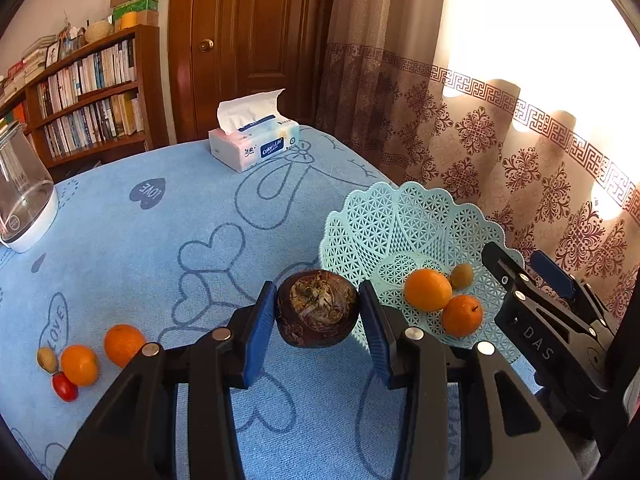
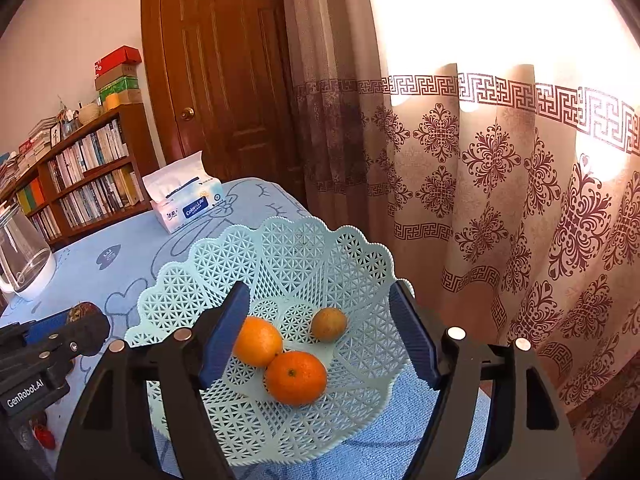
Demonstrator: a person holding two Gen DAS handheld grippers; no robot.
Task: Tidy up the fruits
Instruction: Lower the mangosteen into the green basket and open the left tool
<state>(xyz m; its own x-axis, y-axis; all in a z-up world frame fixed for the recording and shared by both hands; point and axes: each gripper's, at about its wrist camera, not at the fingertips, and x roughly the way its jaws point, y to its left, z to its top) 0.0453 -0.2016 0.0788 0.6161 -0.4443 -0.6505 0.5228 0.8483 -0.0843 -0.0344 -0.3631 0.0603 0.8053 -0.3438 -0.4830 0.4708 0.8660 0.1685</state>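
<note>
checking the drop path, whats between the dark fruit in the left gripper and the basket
Nothing but bare blue cloth: the dark fruit in the left gripper hangs just short of the basket rim, seen in the left wrist view.

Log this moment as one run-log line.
left gripper: shut on dark round fruit | right gripper: open, empty, over basket | basket: two oranges, one small brown fruit

The glass jug point(image 1: 22, 196) (left edge) is cut off in both views.
</note>
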